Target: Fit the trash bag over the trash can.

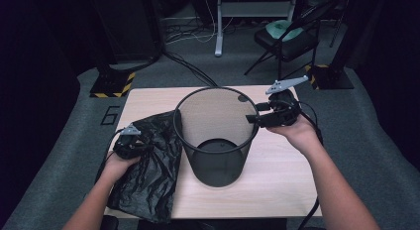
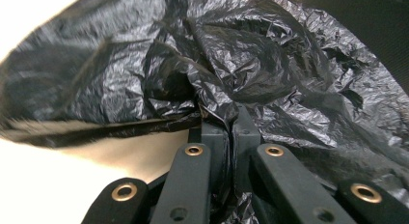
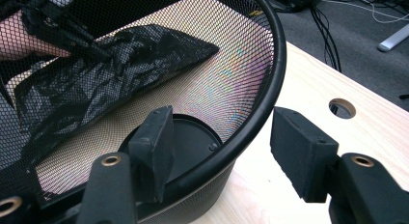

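Observation:
A black wire-mesh waste bin [image 1: 218, 168] stands upright in the middle of the light wooden table [image 1: 287, 180]. A crumpled black plastic bag [image 1: 148, 175] lies on the table to its left, reaching the front edge. My left gripper [image 1: 143, 147] is shut on a fold of the bag [image 2: 251, 55], whose film is bunched between the jaws of the left gripper [image 2: 231, 120]. My right gripper [image 1: 253, 113] is open at the bin's right side. Its jaws straddle the rim [image 3: 270, 89], one inside and one outside, pads apart from it. The bag [image 3: 96, 79] shows through the mesh.
A round cable hole [image 1: 242, 97] sits in the table behind the bin's rim. A folding chair [image 1: 287, 39] stands on the grey carpet beyond the table. Stand bases with yellow-black stripes [image 1: 111, 86] flank the far corners, and cables run across the floor.

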Available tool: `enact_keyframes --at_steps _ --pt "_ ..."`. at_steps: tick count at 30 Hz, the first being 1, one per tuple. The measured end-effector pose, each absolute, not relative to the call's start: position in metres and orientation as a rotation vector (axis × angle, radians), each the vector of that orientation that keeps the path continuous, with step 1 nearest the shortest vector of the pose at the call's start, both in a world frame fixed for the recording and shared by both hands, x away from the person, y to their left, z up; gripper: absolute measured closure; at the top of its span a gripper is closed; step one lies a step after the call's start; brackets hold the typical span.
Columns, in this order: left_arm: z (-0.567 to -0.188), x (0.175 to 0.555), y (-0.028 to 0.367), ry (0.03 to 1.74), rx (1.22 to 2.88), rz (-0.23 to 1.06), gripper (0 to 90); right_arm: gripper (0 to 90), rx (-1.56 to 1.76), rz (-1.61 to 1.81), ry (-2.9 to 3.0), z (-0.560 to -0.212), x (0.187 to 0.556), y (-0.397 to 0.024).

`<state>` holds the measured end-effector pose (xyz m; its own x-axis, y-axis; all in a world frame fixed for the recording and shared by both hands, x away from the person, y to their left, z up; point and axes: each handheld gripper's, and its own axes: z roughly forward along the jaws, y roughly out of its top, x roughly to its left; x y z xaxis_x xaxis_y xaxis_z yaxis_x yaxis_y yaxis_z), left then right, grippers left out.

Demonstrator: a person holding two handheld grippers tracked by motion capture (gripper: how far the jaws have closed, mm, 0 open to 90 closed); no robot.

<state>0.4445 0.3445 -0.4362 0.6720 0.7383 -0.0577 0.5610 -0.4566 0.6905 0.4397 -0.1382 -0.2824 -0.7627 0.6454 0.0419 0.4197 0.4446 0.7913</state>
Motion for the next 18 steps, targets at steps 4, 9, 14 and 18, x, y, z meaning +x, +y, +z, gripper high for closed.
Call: enact_keyframes --at_steps 4,9,14,18 --pt "-0.418 0.441 0.344 0.959 2.177 0.331 87.0 40.0 0.929 1.222 2.445 -0.283 0.443 -0.138" --pt "-0.402 0.439 0.347 0.936 2.160 0.319 87.0 40.9 0.925 1.211 2.462 -0.285 0.447 -0.135" --pt "-0.389 0.438 0.352 0.942 2.139 0.328 87.0 41.4 0.924 1.194 2.467 -0.285 0.448 -0.133" --pt "-0.377 0.436 0.351 0.930 2.126 0.335 87.0 41.1 0.919 1.192 2.464 -0.285 0.448 -0.133"
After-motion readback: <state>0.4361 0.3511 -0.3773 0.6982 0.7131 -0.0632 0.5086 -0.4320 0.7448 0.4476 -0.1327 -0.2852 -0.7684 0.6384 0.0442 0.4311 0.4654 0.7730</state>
